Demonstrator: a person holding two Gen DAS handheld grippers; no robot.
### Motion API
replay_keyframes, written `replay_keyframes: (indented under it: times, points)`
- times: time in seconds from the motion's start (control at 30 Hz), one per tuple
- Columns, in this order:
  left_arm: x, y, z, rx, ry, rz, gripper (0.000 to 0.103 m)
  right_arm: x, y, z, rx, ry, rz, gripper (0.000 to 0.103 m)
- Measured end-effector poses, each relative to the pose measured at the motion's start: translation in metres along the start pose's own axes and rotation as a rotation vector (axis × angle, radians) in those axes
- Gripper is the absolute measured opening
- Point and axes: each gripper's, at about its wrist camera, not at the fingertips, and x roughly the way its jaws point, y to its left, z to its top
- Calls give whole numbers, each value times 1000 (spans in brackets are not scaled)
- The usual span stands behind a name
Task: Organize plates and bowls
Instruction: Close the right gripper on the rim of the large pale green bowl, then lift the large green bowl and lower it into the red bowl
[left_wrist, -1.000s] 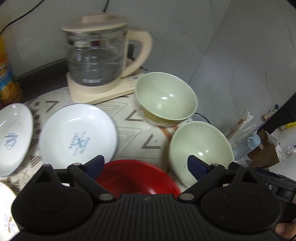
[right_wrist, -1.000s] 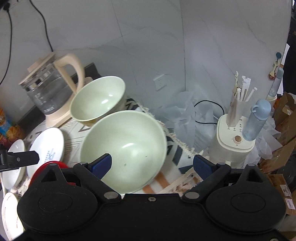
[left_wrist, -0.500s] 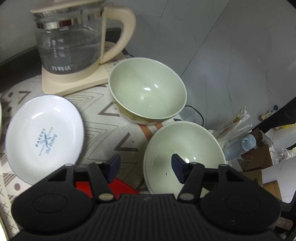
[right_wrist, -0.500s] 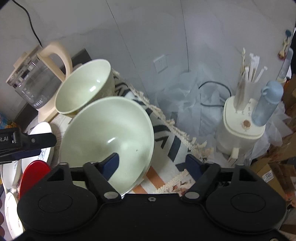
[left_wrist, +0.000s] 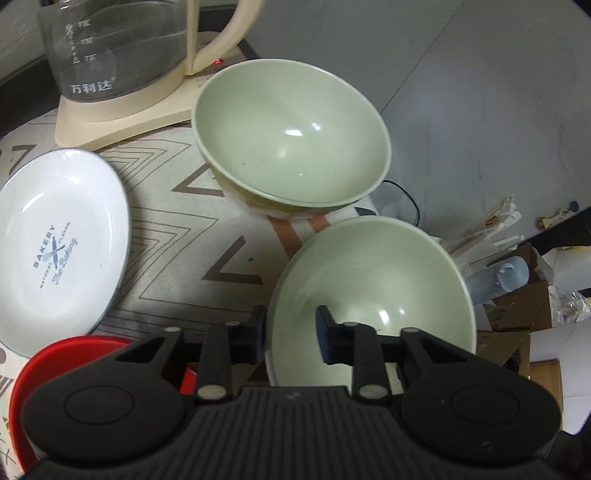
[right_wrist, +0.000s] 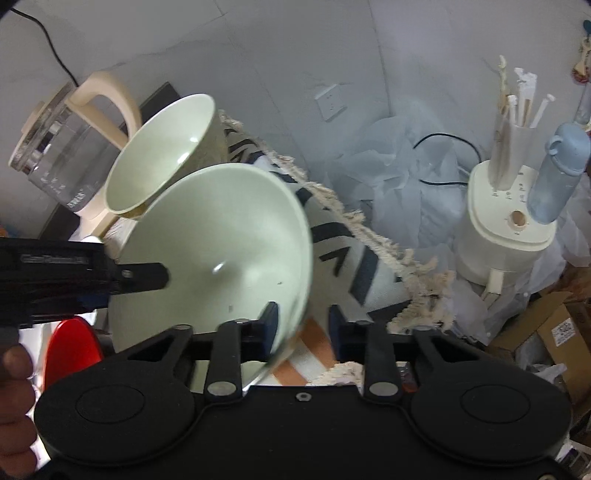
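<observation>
The near green bowl (left_wrist: 373, 295) is sitting at the edge of the patterned cloth (left_wrist: 177, 236) on the desk, just in front of a second green bowl (left_wrist: 291, 133). The left gripper (left_wrist: 290, 332) and right gripper (right_wrist: 303, 326) are each closing their fingers over opposite sides of its rim, with a gap showing at the pads.

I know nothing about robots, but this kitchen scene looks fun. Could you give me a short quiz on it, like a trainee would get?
1. Which word is printed on the white plate? A) BAKERY B) COFFEE C) KITCHEN
2. True or false: the nearer green bowl sits inside the farther green bowl.
3. Fill in: the left tongs and right tongs each straddle the rim of the ____ green bowl.

Key: 1 A. 2 false; they stand side by side. 3 nearer; both tongs' jaws are closing, with the rim between them.
</observation>
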Motion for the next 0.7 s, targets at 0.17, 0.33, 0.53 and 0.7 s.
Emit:
replay_keyframes:
  times: [0.17, 0.33, 0.53, 0.7]
  points:
    - [-10, 6, -2, -18, -14, -22, 14, -7, 3, 1, -27, -40, -11, 20]
    - [-34, 8, -5, -24, -66, -38, 12, -25, 10, 3, -59, -97, -6, 20]
    - [-64, 16, -10, -29, -132, -54, 4, -48, 22, 8, -83, -162, 14, 20]
    - [-85, 27, -16, -52, -176, -66, 2, -64, 34, 9, -107, -206, 32, 20]
